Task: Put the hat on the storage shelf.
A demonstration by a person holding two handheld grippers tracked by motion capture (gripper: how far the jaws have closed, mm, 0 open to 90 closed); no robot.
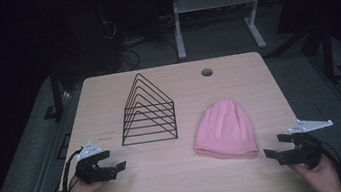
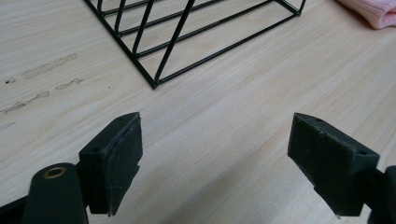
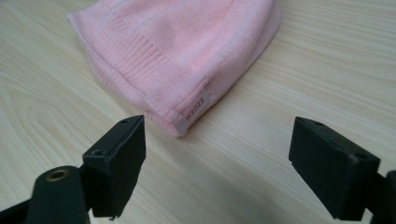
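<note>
A pink knitted beanie (image 1: 226,129) lies flat on the wooden table (image 1: 191,189), right of centre. Left of it stands a black wire rack (image 1: 148,110) shaped like a triangular prism. My left gripper (image 1: 116,167) rests open near the table's front left corner, its jaws wide apart over bare wood, with the wire rack's corner (image 2: 154,84) a short way ahead. My right gripper (image 1: 276,145) is open at the front right, just off the beanie's ribbed hem (image 3: 154,70). A small label (image 3: 192,112) sits on the hem's corner between the jaws' line of sight.
A round cable hole (image 1: 206,72) is near the table's far edge. Beyond the table are a white desk frame (image 1: 216,3) and cables on the dark floor. Faint scuff marks (image 2: 46,67) show on the wood left of the rack.
</note>
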